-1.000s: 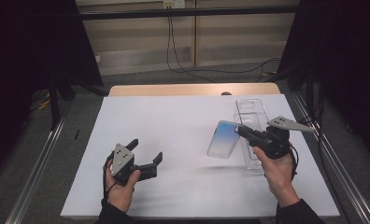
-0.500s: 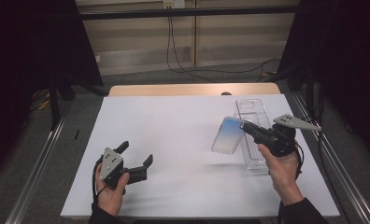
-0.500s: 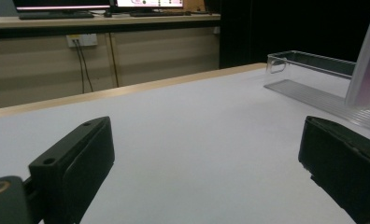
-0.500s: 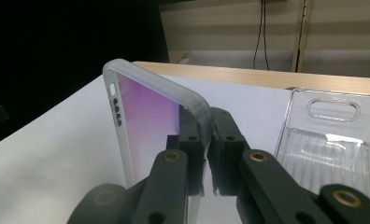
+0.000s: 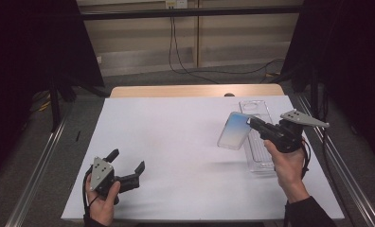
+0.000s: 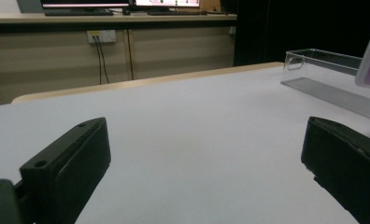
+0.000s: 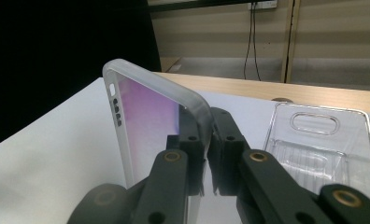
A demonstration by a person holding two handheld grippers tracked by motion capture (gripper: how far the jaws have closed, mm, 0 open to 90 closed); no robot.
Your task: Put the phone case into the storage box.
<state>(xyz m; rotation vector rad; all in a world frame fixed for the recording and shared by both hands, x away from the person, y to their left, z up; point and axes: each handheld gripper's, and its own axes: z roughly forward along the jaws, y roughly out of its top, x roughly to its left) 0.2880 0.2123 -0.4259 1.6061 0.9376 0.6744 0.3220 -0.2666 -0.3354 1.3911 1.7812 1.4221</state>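
The phone case (image 5: 234, 130), a soft translucent shell with a blue-to-violet tint, hangs in the air over the right half of the white table (image 5: 176, 142), pinched by one edge in the right gripper (image 5: 250, 122). In the right gripper view the jaws are closed tight on the case's (image 7: 150, 121) rim, the shell standing nearly upright with its camera cutouts at about 10 o'clock of the frame. Compared with a second ago it has drifted a little up and away from the person, toward 12 o'clock, and now sits partly over the near edge of the clear plastic tray (image 5: 259, 146) that lies flat along the table's right side. The case is not touching the tray; a faint shadow on the table below it says it is held clear.

At 7 o'clock from the case, well apart, the left gripper (image 5: 127, 166) has pulled back toward the person's near-left corner over the same second. Its jaws are spread wide with nothing between them, and in the left gripper view they frame bare tabletop, with the tray (image 6: 332, 70) far off at 2 o'clock.

My reading: the case is freshly lifted and carried by the right hand alone, and the left is out of the job for now. Whether the case is bound for the tray I can't say.
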